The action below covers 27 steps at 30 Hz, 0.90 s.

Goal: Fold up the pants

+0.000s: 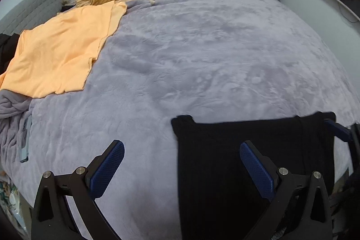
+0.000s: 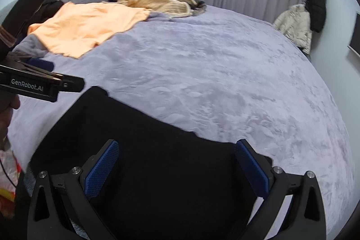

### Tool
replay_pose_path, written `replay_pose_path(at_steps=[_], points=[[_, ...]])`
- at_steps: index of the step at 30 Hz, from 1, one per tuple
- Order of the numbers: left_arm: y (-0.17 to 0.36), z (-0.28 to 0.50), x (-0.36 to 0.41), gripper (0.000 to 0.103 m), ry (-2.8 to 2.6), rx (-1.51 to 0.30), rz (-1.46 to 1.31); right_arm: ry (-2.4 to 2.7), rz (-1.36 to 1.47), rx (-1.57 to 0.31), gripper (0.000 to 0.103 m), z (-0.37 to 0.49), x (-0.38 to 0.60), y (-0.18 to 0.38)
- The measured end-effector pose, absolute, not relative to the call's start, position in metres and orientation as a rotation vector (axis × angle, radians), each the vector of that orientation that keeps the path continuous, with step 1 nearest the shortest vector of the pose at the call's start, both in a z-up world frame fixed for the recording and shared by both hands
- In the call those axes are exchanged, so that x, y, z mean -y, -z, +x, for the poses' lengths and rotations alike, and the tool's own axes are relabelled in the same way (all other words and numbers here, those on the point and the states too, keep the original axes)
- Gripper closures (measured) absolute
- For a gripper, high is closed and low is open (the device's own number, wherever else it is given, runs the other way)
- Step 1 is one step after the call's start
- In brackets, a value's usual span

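I am hovering my left gripper (image 1: 181,169) and right gripper (image 2: 176,169), both wide and empty, over the black pants (image 1: 252,163) at 5 o'clock on the bed (image 1: 202,48); next I likely need to pinch an edge

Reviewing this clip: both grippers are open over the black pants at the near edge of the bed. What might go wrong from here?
1. The black pants hang over the near edge of the bed; a weak pinch may let them slide off.
2. The left gripper is only half over the pants, one finger above bare blanket, so it may grab blanket pile too.
3. The right gripper sits mid-fabric rather than at a hem, so the fold may bunch.
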State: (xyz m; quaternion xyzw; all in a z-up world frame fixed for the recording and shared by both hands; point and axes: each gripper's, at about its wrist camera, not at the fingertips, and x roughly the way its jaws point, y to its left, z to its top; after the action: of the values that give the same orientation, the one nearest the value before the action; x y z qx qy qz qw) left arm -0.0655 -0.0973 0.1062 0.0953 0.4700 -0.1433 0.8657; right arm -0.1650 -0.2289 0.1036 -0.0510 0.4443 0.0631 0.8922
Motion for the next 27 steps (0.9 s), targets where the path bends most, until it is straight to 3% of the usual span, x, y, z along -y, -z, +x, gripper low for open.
replay_pose_path(at_steps=[4,7,13,17,22,27], points=[[-0.088,-0.082,0.114,0.0,0.321,-0.979,0.302,-0.26,-0.258,-0.997,0.0,-0.173,0.206,-0.072],[-0.06,-0.085,0.11,0.0,0.271,-1.019,0.376,-0.308,-0.178,-0.98,0.001,-0.178,0.228,-0.072],[-0.067,-0.096,0.107,0.0,0.257,-0.972,0.393,-0.287,-0.214,-1.023,0.0,-0.199,0.265,-0.072],[-0.08,-0.114,0.098,0.0,0.315,-0.968,0.326,-0.2,-0.146,-1.048,0.0,-0.213,0.275,-0.087],[-0.069,-0.13,0.091,0.0,0.395,-1.048,0.2,-0.275,-0.157,-0.931,0.0,-0.245,0.248,-0.107],[-0.047,-0.131,0.09,0.0,0.395,-1.104,0.16,-0.314,-0.19,-1.006,0.0,-0.25,0.231,-0.077]])
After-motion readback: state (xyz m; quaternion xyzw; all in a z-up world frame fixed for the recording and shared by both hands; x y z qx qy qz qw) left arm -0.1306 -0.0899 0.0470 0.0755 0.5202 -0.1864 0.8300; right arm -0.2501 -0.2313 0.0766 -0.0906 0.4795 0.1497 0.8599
